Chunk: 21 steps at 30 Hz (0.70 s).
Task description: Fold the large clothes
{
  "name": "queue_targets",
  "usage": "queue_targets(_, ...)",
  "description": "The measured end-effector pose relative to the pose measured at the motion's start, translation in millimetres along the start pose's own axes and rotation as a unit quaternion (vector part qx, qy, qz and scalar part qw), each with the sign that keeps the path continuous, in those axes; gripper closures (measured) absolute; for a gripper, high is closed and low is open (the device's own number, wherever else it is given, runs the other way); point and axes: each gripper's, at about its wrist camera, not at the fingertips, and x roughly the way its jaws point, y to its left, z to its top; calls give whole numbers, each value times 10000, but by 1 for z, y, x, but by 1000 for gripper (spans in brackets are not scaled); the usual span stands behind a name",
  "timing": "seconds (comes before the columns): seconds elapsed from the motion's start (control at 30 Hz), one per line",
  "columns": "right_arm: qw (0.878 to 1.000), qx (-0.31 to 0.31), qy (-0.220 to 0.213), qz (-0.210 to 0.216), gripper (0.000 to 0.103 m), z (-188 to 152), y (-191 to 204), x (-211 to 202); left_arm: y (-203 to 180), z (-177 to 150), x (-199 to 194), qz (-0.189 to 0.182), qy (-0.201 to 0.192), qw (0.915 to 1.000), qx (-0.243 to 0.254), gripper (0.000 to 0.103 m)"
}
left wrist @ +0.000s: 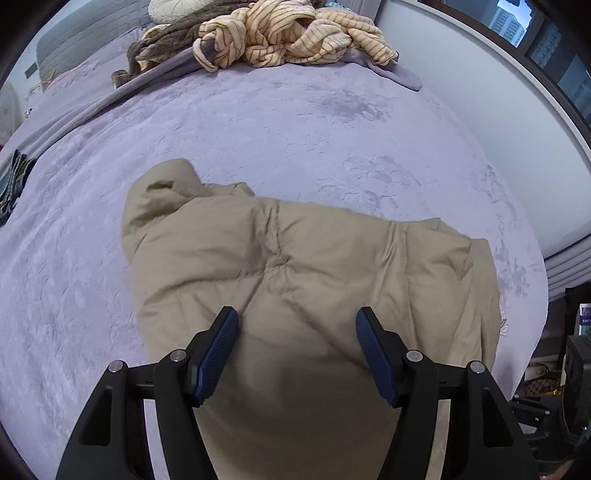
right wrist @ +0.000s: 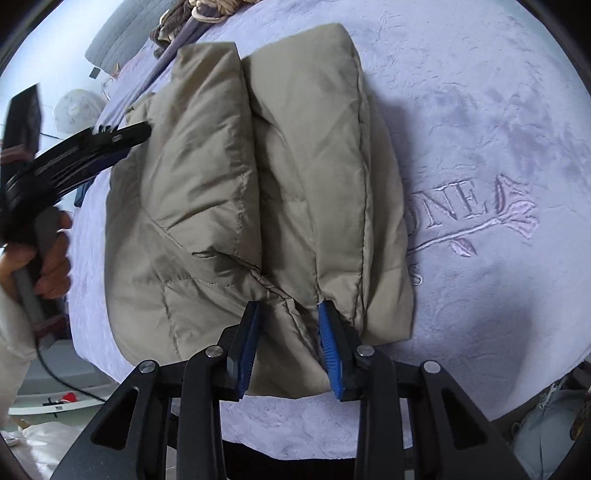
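A beige puffer jacket [left wrist: 295, 266] lies folded on the lilac bedspread [left wrist: 258, 129]. My left gripper [left wrist: 297, 319] is open just above the jacket's near part, nothing between its fingers. In the right wrist view the jacket [right wrist: 240, 192] shows two padded folds side by side. My right gripper [right wrist: 288, 308] is partly open, its blue pads either side of a bunched edge of the jacket at the near side; I cannot tell if the pads pinch it. The left gripper [right wrist: 110, 142] shows at the jacket's left edge, held by a hand.
A pile of striped cream clothes [left wrist: 295, 33] and a brown garment [left wrist: 166, 37] lie at the far end of the bed. A grey headboard [left wrist: 74, 40] stands far left. A wall and window run along the right. Embroidered lettering [right wrist: 469, 206] marks the bedspread right of the jacket.
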Motion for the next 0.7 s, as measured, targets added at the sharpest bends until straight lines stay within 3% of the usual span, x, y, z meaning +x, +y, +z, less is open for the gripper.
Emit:
queue_targets(0.1,9998,-159,78,-45,69,5,2,8,9,-18,-13,107,44,9996,-239,17)
queue_targets(0.3,9987,-416,140,-264,69,-2,5,11,31,-53,-24,151,175,9968,-767,15)
queue_targets(0.33,9986,-420,150,-300,69,-2,7,12,35,-58,-25,157,210,9961,-847,0)
queue_targets(0.6,9996,-1,-37,-266,65,4,14,-8,52,-85,-37,127,358,9947,-959,0)
queue_targets(0.7,9994,177,-181,-253,59,7,15,-17,59,-91,-43,24,357,9946,-979,0)
